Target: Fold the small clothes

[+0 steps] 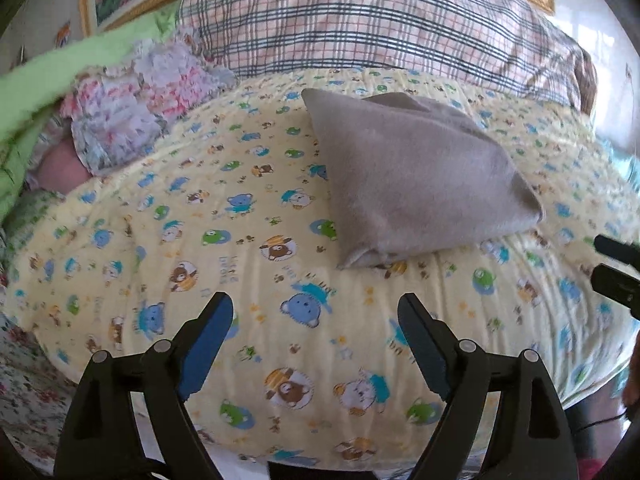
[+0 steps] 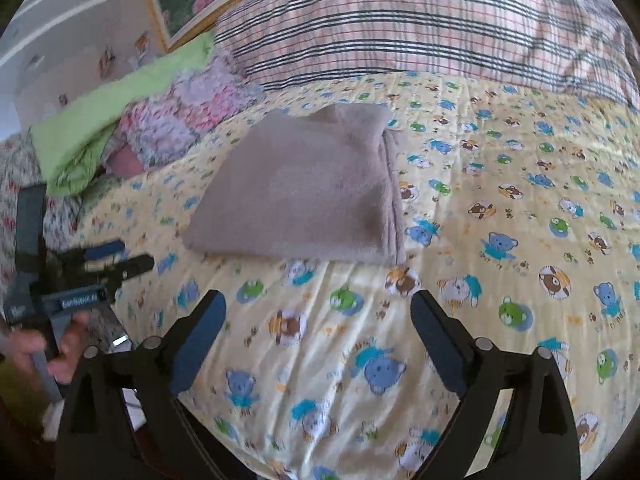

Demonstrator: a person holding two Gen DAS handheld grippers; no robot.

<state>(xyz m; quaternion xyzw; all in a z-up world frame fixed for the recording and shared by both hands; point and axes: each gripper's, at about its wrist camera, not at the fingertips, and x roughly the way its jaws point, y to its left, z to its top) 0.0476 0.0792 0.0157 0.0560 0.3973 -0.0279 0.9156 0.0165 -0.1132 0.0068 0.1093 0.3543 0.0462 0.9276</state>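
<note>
1. Folded soft grey cloth [image 1: 416, 184] lies on my yellow bear-print blanket [image 1: 248, 248], just ahead of both tongs.
2. My left tongs [image 1: 316, 320] are wide open, holding nothing.
3. My right tongs [image 2: 318, 316] are open too.

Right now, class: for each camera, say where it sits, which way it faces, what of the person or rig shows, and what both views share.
Left wrist: sits on the left claw, faces across the bed at the grey cloth; its open fingers show, and the right claw's tip at the right edge.
Right wrist: sits on the right claw, faces the same way; its open fingers, plus the hand gripping the left claw.
Shared: grey cloth, bear sheet, plaid pillow.
</note>
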